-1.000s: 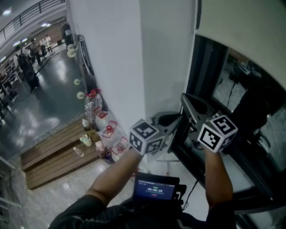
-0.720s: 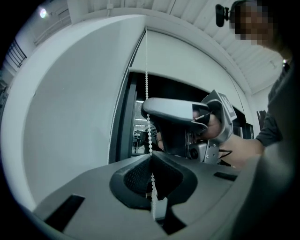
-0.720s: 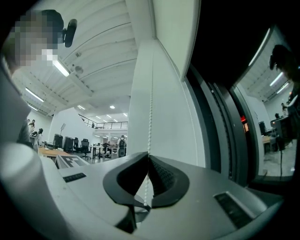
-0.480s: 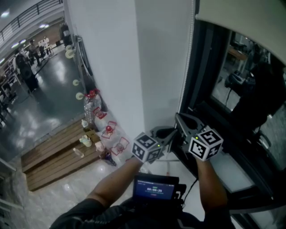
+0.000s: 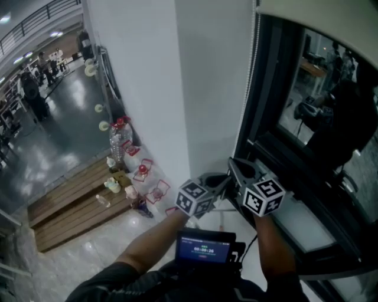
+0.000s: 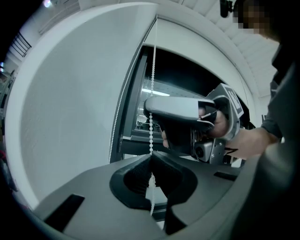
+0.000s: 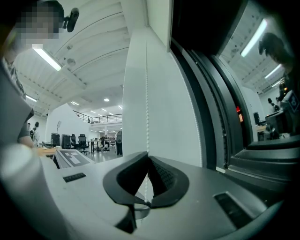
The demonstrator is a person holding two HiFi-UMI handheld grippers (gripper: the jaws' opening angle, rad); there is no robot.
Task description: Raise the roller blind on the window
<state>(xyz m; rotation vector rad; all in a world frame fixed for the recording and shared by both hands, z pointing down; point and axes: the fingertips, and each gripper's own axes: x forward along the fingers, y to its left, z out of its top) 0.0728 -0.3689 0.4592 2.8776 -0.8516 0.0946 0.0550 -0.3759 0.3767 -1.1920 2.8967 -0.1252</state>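
Head view: blind (image 5: 331, 17) sits high, its bottom edge crossing the top right of the window (image 5: 319, 118), with dark glass bare below. Chain (image 5: 250, 76) hangs down the window's left frame, beside the white wall (image 5: 177, 88). Left tool (image 5: 223, 179) and right tool (image 5: 234, 164) are close together at the chain's low end near the sill, the right one a bit farther in. Bottles (image 5: 121, 138) stand on the floor (image 5: 53, 153) at far left. Left gripper view: jaws closed, chain pinched between the pads and hanging out below them. It runs straight up from there past the tip of the right tool, which sits just above with a hand on it. A second strand runs along the frame to the left. Right gripper view: jaws closed on the chain, beads caught between the pads. The strand rises in front of the wall, with the dark window frame to the right.
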